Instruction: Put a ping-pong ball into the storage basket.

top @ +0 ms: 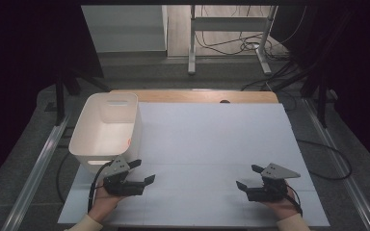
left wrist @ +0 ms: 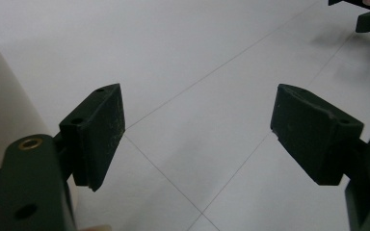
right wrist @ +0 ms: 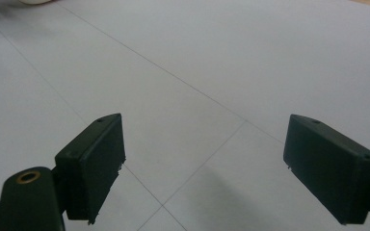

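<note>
High view looks forward and down from the near side; each gripper view sits low over the white table sheet [top: 212, 139] (shared by all three).

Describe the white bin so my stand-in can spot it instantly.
Start at the pale sheet covering the table, then go to its far left edge. The white bin sits there, just beyond the left tongs. It is the one tall, open-topped container, with slot handles in its walls.
</note>
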